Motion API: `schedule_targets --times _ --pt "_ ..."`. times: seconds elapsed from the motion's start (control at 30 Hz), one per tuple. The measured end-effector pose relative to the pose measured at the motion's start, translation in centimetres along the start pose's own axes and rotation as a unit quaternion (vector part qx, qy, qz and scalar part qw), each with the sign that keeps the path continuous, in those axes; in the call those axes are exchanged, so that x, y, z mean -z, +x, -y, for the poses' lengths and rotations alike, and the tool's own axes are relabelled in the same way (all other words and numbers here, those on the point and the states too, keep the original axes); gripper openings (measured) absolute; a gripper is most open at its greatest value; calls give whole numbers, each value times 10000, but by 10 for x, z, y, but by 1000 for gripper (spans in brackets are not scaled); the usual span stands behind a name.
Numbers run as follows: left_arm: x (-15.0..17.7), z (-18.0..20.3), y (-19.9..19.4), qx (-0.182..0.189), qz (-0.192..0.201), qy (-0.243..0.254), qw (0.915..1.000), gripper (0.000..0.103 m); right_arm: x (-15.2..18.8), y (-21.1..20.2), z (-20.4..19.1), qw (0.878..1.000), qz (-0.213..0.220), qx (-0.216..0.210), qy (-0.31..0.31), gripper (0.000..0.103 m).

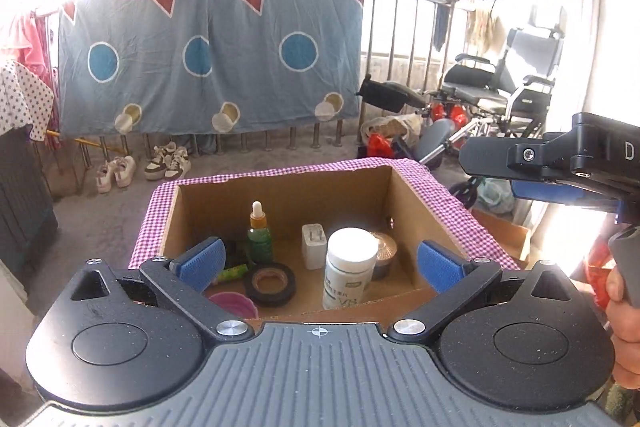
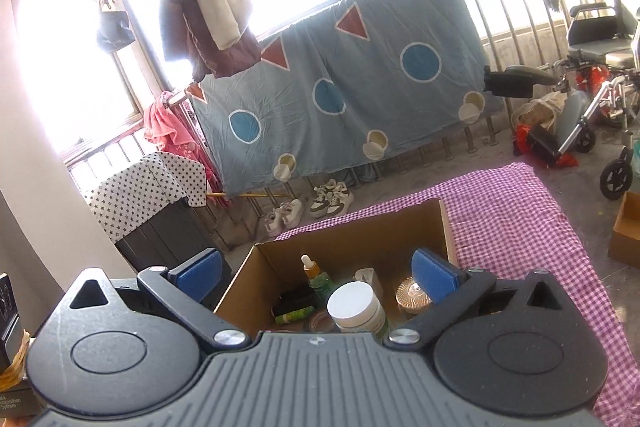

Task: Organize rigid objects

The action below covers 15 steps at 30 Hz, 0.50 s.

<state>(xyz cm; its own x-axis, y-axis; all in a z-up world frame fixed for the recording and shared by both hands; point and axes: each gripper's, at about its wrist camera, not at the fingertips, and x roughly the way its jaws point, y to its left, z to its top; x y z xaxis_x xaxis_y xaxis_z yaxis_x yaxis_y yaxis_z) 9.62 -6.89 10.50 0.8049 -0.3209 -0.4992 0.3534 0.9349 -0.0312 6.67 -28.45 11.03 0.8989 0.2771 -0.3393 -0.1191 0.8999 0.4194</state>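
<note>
Lower centre of both views: open brown cardboard box (image 1: 280,195) on a purple-and-white checked cloth (image 2: 516,219), already holding the rigid items. Nearest the cameras, a white plastic pill bottle with a white screw cap (image 1: 347,267), upright. Probably light, stiff and smooth, so likely slippery; best taken across the body below the cap, pads square to the sides. Left of it in the left wrist view, a black roll of tape (image 1: 271,283) lying flat: stiff, grippy, easy to pinch across the ring wall. Behind that, a green glass dropper bottle with an orange collar and white bulb (image 1: 259,233), upright; probably fragile and top-heavy, better held at the body than at the soft bulb. Centre back, a white boxy charger plug (image 1: 313,245); right of the pill bottle, a ribbed golden lid on a jar (image 1: 383,247).

Left gripper (image 1: 318,261) hovering above the near edge of the box, tilted down into it, blue pads spread wide, nothing between them. Right gripper (image 2: 318,273) likewise aimed down at the box, jaws fully apart and empty; also visible at right edge of the left wrist view, with a hand (image 1: 624,323) on its handle.
</note>
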Motion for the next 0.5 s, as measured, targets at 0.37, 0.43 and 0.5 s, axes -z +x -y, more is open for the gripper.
schedule_targets --times 0.37,0.43,0.5 --pt "10 -11 14 -649 -413 -564 9954 103 34 -24 -7 9865 168 1436 -772 103" --pt "13 -13 17 -791 -430 -520 9946 103 39 -16 -4 9847 24 1581 -729 103" --pt "15 -12 22 -937 -457 -398 9938 103 44 -6 -2 9826 -117 1729 -662 103"
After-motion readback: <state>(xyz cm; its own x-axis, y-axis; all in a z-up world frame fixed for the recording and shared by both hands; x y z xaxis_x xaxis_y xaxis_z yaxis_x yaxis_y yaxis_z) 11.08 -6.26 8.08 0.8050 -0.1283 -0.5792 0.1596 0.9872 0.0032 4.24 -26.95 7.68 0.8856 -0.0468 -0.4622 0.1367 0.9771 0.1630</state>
